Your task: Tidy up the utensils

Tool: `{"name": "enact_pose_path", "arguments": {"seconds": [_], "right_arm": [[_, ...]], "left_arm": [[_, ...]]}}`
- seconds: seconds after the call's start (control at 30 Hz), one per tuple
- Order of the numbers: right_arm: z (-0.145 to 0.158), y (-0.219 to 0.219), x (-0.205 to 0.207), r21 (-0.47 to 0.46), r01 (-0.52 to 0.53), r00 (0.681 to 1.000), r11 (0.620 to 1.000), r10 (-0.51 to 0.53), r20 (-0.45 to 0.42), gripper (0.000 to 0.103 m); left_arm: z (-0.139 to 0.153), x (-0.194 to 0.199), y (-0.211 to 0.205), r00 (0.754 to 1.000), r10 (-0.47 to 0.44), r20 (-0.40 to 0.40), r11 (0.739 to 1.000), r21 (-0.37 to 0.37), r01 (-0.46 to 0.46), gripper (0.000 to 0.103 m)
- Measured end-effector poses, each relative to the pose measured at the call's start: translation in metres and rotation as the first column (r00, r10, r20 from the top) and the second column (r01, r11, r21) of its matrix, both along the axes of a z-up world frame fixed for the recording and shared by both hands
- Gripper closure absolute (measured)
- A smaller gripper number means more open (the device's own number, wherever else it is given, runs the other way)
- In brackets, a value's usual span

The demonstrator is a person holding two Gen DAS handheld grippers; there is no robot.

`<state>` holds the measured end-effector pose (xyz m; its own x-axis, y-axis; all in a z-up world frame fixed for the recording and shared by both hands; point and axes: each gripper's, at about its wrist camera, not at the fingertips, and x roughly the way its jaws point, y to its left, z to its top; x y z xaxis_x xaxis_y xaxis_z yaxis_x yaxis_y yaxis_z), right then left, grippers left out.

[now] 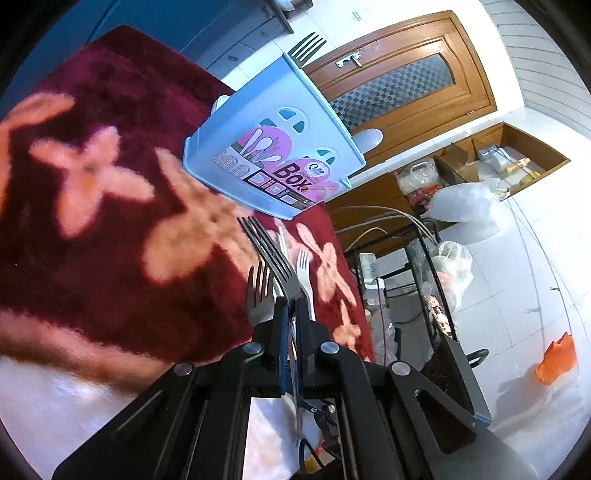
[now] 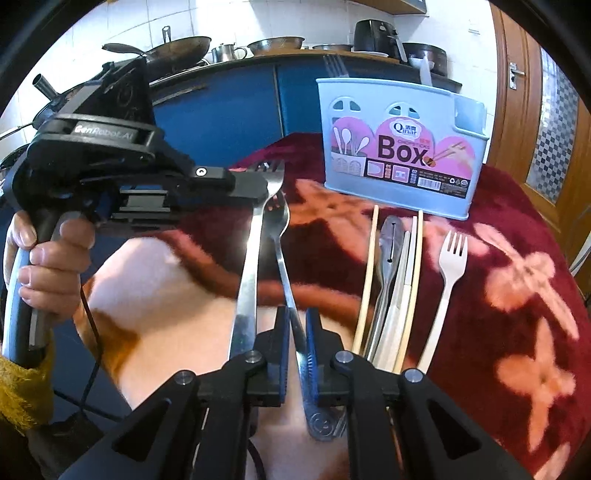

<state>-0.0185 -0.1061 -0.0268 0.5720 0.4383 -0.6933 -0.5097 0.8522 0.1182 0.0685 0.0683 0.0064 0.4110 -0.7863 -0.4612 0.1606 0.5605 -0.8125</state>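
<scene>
blanket (image 1: 110, 177) pattern blurred, fork (image 2: 334, 65) in box (image 2: 399, 122) mostly hidden, sleeve (image 2: 22, 391) cut off

1. Red plush cloth (image 2: 517, 229) with pink flower pattern covers the table; a white patch of the same cloth (image 1: 44, 398) lies at the near edge.
2. Wooden door (image 1: 399, 74) with a checkered glass panel; metal latch near its top edge.
3. Blue cabinet fronts (image 2: 221, 107) behind the table.
4. Worktop above the cabinets carries a wok (image 2: 177, 48), a small metal kettle (image 2: 226, 51), a steel bowl (image 2: 275, 44) and a black air fryer (image 2: 373, 35).
5. White tiled floor (image 1: 517, 295); an orange scrap (image 1: 557, 360) lies on it.
6. White plastic bag (image 1: 465, 203) beside a low wooden shelf (image 1: 532, 147) holding assorted clutter.
</scene>
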Motion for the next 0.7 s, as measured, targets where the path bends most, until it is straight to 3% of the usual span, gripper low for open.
{"name": "enact_pose_path", "arguments": {"seconds": [0.2,0.3,0.37,0.43,0.63,0.7], "right_arm": [[0.002,-0.004,-0.006,0.023,-0.022,1.0,0.999,0.022,-0.005,0.093],[0.008,-0.017,-0.007,0.078,0.008,1.0,0.997,-0.008,-0.005,0.093],[0.012,-0.025,-0.006,0.1,0.025,1.0,0.995,-0.025,0.001,0.093],[0.016,-0.032,-0.004,0.1,0.052,0.999,0.994,-0.053,0.01,0.093],[0.019,-0.055,0.009,0.103,0.129,0.991,0.986,-0.13,0.009,0.091],[0.019,-0.06,0.012,0.111,0.142,0.99,0.984,-0.144,0.007,0.089]], "left_arm": [[-0.003,0.006,0.002,0.999,-0.001,-0.033,1.0,-0.024,0.001,0.103],[-0.001,0.009,0.005,0.999,0.017,-0.052,0.999,0.041,-0.015,0.098],[-0.001,0.009,0.008,0.997,0.021,-0.069,0.998,0.061,-0.017,0.082],[0.0,0.007,0.008,0.997,0.028,-0.067,0.996,0.089,-0.022,0.077],[0.004,0.004,0.004,0.998,0.041,-0.049,0.986,0.161,-0.032,0.077],[0.004,0.004,0.002,0.997,0.065,-0.042,0.974,0.219,-0.054,0.077]]}}
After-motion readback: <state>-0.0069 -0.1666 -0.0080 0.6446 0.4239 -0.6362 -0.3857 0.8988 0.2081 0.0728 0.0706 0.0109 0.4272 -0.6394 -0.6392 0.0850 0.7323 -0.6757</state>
